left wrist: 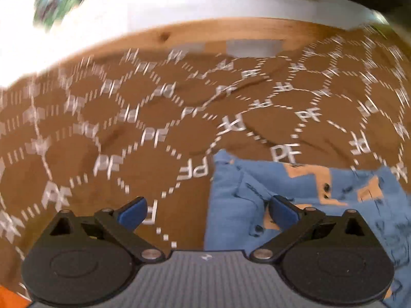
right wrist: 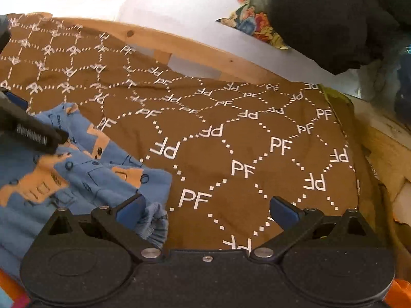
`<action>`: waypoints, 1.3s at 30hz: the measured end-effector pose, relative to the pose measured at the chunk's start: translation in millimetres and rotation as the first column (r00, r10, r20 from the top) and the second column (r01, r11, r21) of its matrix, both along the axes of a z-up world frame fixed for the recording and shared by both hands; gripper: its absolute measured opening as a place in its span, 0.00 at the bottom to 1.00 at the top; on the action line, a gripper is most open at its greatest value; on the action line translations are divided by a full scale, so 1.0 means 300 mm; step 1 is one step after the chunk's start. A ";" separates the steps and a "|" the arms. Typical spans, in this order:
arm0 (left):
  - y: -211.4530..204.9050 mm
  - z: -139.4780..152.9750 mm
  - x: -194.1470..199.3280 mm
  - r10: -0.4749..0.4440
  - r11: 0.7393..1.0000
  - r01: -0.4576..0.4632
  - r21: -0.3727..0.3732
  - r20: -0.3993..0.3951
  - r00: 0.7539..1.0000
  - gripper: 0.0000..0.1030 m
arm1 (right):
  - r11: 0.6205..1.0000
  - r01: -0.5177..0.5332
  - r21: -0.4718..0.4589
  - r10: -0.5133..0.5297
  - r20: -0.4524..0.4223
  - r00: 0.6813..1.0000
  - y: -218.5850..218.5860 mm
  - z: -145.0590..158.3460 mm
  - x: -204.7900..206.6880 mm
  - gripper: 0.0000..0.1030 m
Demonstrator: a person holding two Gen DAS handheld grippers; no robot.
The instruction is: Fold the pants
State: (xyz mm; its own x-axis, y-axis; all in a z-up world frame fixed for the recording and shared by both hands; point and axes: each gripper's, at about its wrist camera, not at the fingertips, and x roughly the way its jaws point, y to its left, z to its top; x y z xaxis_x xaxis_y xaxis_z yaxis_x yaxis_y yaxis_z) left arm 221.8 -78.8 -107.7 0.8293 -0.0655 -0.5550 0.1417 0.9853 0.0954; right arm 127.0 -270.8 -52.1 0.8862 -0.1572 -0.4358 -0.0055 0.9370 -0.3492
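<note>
The blue pants with orange vehicle prints lie bunched on a brown "PF" patterned bedspread. My left gripper is open, with its right finger over the pants' left edge and its left finger over bare bedspread. In the right wrist view the pants lie at lower left. My right gripper is open and empty, its left finger beside a ribbed cuff. The left gripper's black body shows at the left edge above the pants.
The bedspread covers a bed with a wooden frame at the far side. A black garment and a floral fabric lie beyond it. A white wall is behind. The left wrist view is motion-blurred.
</note>
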 end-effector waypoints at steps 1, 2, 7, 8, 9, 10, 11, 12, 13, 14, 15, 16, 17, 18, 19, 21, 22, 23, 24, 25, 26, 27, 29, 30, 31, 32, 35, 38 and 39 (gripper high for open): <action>0.013 -0.006 0.002 0.002 1.000 -0.002 -0.022 -0.010 1.000 1.00 | 1.000 0.000 -0.001 0.000 -0.006 1.000 -0.001 -0.009 0.006 0.99; 0.015 -0.013 0.004 0.002 1.000 -0.003 -0.029 -0.007 1.000 1.00 | 1.000 0.001 0.006 -0.001 -0.010 1.000 -0.005 -0.016 0.010 0.99; 0.032 0.009 -0.012 -0.014 0.999 0.014 -0.053 -0.012 1.000 1.00 | 0.999 -0.002 0.034 0.002 -0.001 1.000 -0.014 0.004 0.000 0.99; 0.042 0.026 -0.021 -0.015 0.998 0.013 -0.066 -0.022 1.000 0.99 | 0.999 -0.004 0.047 0.004 0.011 1.000 -0.013 0.022 -0.016 0.99; 0.055 0.041 -0.030 -0.010 0.997 0.008 -0.077 -0.029 1.000 1.00 | 0.998 -0.008 0.062 0.007 0.017 1.000 -0.012 0.036 -0.029 0.99; 0.068 0.061 -0.042 -0.013 0.996 0.009 -0.091 -0.042 0.999 1.00 | 0.996 -0.018 0.085 0.016 0.021 1.000 -0.010 0.051 -0.045 0.99; 0.080 0.079 -0.053 -0.022 0.994 0.016 -0.104 -0.057 0.998 1.00 | 0.994 -0.032 0.107 0.029 0.023 0.999 -0.006 0.065 -0.062 0.99; 0.093 0.099 -0.079 -0.035 0.992 0.025 -0.126 -0.076 0.997 1.00 | 0.992 -0.041 0.121 0.039 0.022 0.999 0.000 0.076 -0.077 0.99; 0.107 0.112 -0.106 -0.048 0.988 0.034 -0.150 -0.092 0.995 1.00 | 0.990 -0.050 0.131 0.048 0.017 0.999 0.009 0.085 -0.095 0.99; 0.116 0.120 -0.131 -0.066 0.984 0.046 -0.172 -0.116 0.991 1.00 | 0.988 -0.060 0.140 0.060 0.007 0.998 0.018 0.089 -0.109 0.99; 0.126 0.123 -0.158 -0.089 0.980 0.059 -0.189 -0.152 0.984 1.00 | 0.986 -0.074 0.151 0.076 -0.005 0.997 0.025 0.092 -0.124 0.99; 0.134 0.120 -0.187 -0.113 0.976 0.074 -0.203 -0.190 0.975 1.00 | 0.983 -0.089 0.163 0.093 -0.016 0.996 0.030 0.092 -0.138 0.99; 0.142 0.113 -0.216 -0.134 0.974 0.085 -0.212 -0.227 0.965 1.00 | 0.979 -0.104 0.175 0.112 -0.033 0.993 0.037 0.090 -0.151 0.99; 0.148 0.104 -0.241 -0.143 0.973 0.087 -0.215 -0.261 0.955 1.00 | 0.976 -0.118 0.182 0.130 -0.056 0.990 0.044 0.083 -0.165 0.99; 0.154 0.090 -0.270 -0.150 0.973 0.086 -0.216 -0.298 0.943 1.00 | 0.975 -0.126 0.183 0.141 -0.075 0.987 0.049 0.075 -0.174 0.99; 0.165 0.058 -0.310 -0.154 0.973 0.079 -0.218 -0.353 0.923 1.00 | 0.976 -0.135 0.174 0.157 -0.122 0.980 0.060 0.046 -0.191 0.99; 0.172 0.045 -0.332 -0.153 0.972 0.076 -0.222 -0.353 0.923 1.00 | 0.977 -0.129 0.170 0.156 -0.151 0.976 0.062 0.029 -0.194 0.99; 0.178 0.036 -0.359 -0.151 0.972 0.080 -0.223 -0.326 0.933 1.00 | 0.977 -0.117 0.178 0.147 -0.166 0.975 0.061 0.015 -0.198 0.99; 0.175 0.031 -0.376 -0.147 0.973 0.083 -0.214 -0.307 0.940 1.00 | 0.975 -0.103 0.199 0.137 -0.169 0.976 0.056 0.012 -0.202 0.99; 0.166 0.031 -0.382 -0.140 0.977 0.082 -0.197 -0.304 0.942 1.00 | 0.972 -0.089 0.219 0.128 -0.172 0.977 0.052 0.011 -0.204 0.99; 0.157 0.034 -0.384 -0.133 0.980 0.079 -0.180 -0.307 0.942 1.00 | 0.970 -0.078 0.229 0.121 -0.178 0.977 0.050 0.010 -0.204 0.99; 0.152 0.036 -0.384 -0.128 0.982 0.076 -0.171 -0.313 0.941 1.00 | 0.969 -0.069 0.236 0.115 -0.184 0.976 0.049 0.008 -0.204 0.99; 0.152 0.036 -0.384 -0.124 0.982 0.069 -0.176 -0.321 0.939 1.00 | 0.966 -0.046 0.253 0.099 -0.198 0.975 0.049 0.004 -0.206 0.99; 0.154 0.035 -0.385 -0.124 0.981 0.068 -0.180 -0.322 0.939 1.00 | 0.965 -0.038 0.258 0.092 -0.200 0.975 0.048 0.003 -0.209 0.99; 0.155 0.037 -0.386 -0.125 0.981 0.068 -0.181 -0.323 0.938 1.00 | 0.966 -0.030 0.259 0.085 -0.202 0.976 0.048 0.001 -0.213 0.99; 0.154 0.039 -0.384 -0.125 0.981 0.068 -0.181 -0.326 0.937 1.00 | 0.967 -0.025 0.255 0.078 -0.202 0.976 0.052 0.002 -0.218 0.99; 0.158 0.041 -0.386 -0.120 0.981 0.061 -0.182 -0.335 0.935 1.00 | 0.970 -0.017 0.242 0.067 -0.199 0.978 0.061 0.018 -0.229 0.99; 0.156 0.042 -0.389 -0.118 0.982 0.059 -0.179 -0.339 0.934 1.00 | 0.975 -0.024 0.221 0.063 -0.174 0.983 0.061 0.054 -0.231 0.99; 0.156 0.041 -0.390 -0.117 0.982 0.058 -0.179 -0.340 0.933 1.00 | 0.977 -0.022 0.211 0.058 -0.166 0.984 0.060 0.066 -0.228 0.99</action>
State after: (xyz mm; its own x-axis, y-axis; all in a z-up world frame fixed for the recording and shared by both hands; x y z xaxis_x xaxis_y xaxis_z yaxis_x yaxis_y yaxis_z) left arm 105.0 -32.0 -95.3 0.5731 -0.2433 -0.7825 0.2234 0.9651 -0.1365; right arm 58.5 -252.9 -32.4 0.7998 -0.0129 -0.6001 -0.0871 0.9867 -0.1373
